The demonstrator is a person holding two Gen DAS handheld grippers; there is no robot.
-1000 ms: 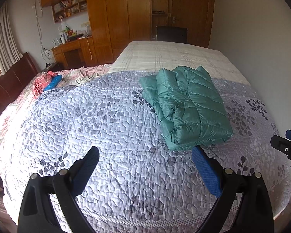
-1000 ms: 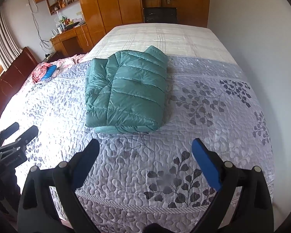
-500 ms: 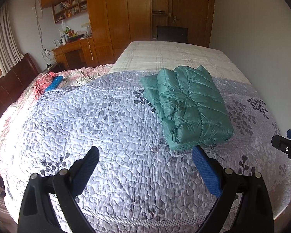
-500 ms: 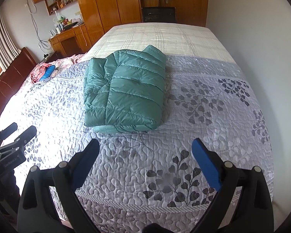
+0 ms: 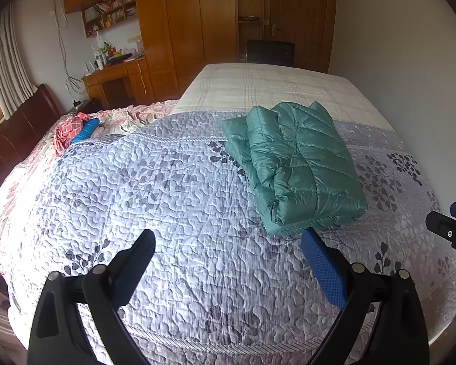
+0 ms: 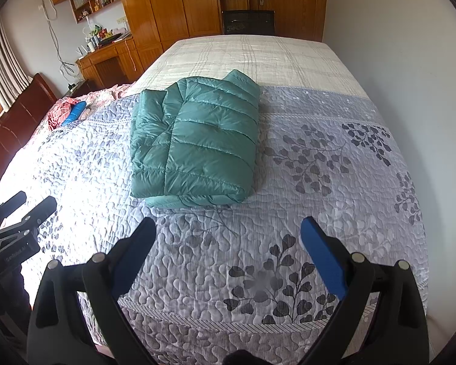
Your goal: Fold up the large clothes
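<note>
A: What's lying on the leaf-print quilted bedspread [image 6: 334, 188]?
B: A teal quilted puffer jacket [image 6: 197, 143], sitting folded into a puffy, glossy rectangle mid-bed
A: And the tools?
B: Left gripper [image 5: 226, 251] and right gripper [image 6: 228, 237] are both gaping wide, empty, hovering near the bed's edge

Glossy quilted teal cloth jacket [image 6: 194, 143], matt stitched cloth bedspread [image 6: 319, 188] with a puckered, bumpy surface, flat woven plaid sheet [image 6: 252, 57], smooth varnished wood wardrobe [image 6: 173, 3], matt black plastic gripper [image 6: 228, 240] with blue textured pads [image 6: 322, 255]
</note>
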